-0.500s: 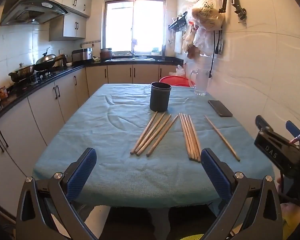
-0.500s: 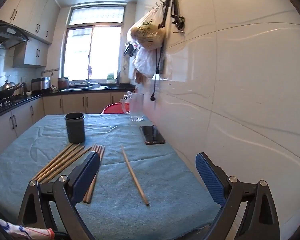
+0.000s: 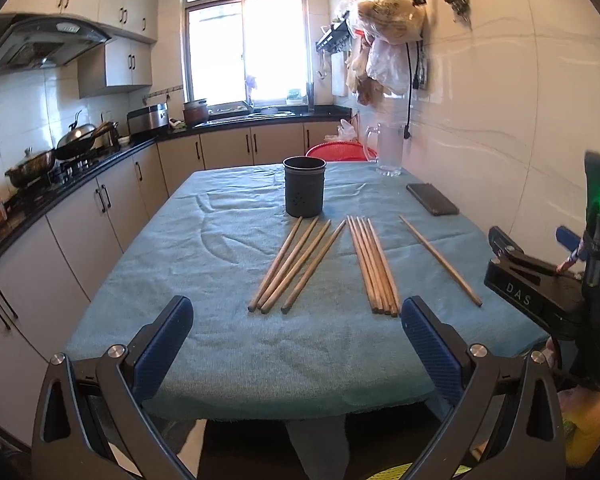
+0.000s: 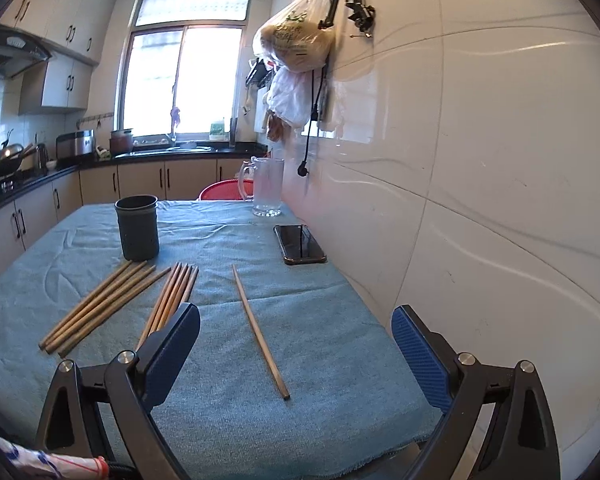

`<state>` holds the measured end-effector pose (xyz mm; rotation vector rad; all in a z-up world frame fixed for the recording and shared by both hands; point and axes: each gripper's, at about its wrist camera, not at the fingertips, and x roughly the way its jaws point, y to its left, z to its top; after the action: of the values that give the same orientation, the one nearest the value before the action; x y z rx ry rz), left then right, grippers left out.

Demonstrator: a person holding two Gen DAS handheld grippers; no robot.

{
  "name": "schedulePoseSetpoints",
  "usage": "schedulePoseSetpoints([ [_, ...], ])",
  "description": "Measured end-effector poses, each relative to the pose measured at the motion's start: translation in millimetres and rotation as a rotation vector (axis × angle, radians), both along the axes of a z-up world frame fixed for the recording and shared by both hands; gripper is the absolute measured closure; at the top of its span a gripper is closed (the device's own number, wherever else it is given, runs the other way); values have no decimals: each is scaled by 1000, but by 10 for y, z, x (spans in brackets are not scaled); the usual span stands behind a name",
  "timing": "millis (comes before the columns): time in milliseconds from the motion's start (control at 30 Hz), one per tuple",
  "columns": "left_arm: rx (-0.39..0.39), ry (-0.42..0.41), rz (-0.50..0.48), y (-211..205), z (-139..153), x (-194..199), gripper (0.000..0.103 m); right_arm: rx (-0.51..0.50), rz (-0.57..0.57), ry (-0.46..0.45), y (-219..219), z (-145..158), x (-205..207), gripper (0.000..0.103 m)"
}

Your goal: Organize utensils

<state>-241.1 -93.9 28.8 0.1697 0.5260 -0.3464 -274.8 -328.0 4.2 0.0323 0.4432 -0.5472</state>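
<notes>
From the left wrist view, the left gripper (image 3: 296,338) hung at the near edge of the tabletop (image 3: 228,344), its jaws spread wide and holding nothing. Ahead of it on the teal cloth lay a fanned group of four chopsticks (image 3: 298,266), then a tight bundle of chopsticks (image 3: 374,266) just to its right, and a single chopstick (image 3: 440,260) lying apart nearer the wall. The dark holder cup (image 3: 304,186) stood upright beyond the far tips of the fanned group, and nothing could be seen sticking out of it. A phone (image 3: 432,199) and a glass pitcher (image 3: 389,149) sat further back. The right gripper (image 3: 540,284) showed at the right edge, but its jaws could not be read from here.

From the right wrist view, the right gripper (image 4: 296,350) also had its jaws released and empty, with the single chopstick (image 4: 260,330) running between its fingers toward the camera. The bundle (image 4: 172,300) lay partly behind the left finger, and the holder cup (image 4: 137,227) stood well beyond.

By my reading, nothing had yet been gathered: this was the approach before a first pick. The next move likely called for the right gripper to drop low over the single chopstick and close across its thin shaft flat against the cloth, then carry it to the cup.
</notes>
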Motion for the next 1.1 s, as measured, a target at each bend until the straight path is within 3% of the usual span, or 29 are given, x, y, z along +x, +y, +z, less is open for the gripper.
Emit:
schedulePoseSetpoints([
  [200, 26, 13, -2, -105, -22, 139, 0, -15, 18, 82, -67, -39, 163, 5],
  [567, 15, 72, -23, -163, -98, 363, 0, 80, 18, 71, -264, -98, 254, 5],
  [867, 39, 118, 27, -161, -187, 481, 0, 64, 47, 83, -300, -117, 369, 5],
  [1100, 66, 86, 58, -72, -143, 540, 0, 91, 82, 113, -356, -173, 450, 5],
])
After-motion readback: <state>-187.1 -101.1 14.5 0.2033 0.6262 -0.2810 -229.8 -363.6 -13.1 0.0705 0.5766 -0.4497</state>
